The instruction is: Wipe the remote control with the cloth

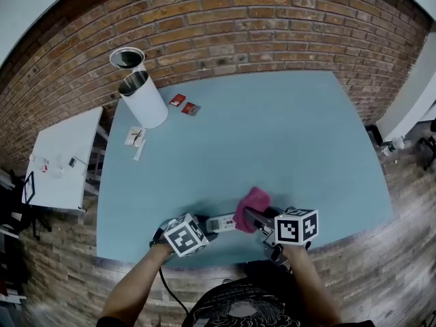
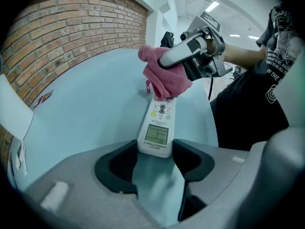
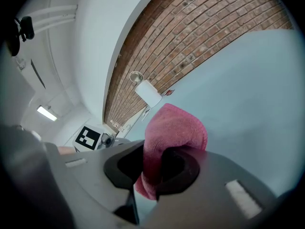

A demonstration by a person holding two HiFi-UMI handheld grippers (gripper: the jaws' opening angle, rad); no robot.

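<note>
A white remote control (image 2: 159,125) with a small screen lies along the light blue table (image 1: 272,128), near its front edge. My left gripper (image 2: 155,159) is shut on the remote's screen end. A pink cloth (image 3: 174,132) is bunched between the jaws of my right gripper (image 3: 155,168), which is shut on it. In the left gripper view the cloth (image 2: 162,75) rests on the far end of the remote, covering its lower buttons. From the head view the cloth (image 1: 251,208) sits just right of the remote (image 1: 219,223), between both grippers.
A white cylindrical bin (image 1: 142,97) stands at the table's back left, with two red packets (image 1: 184,104) and some white items (image 1: 135,138) nearby. A brick wall (image 1: 238,26) runs behind. A white side table (image 1: 65,159) stands to the left.
</note>
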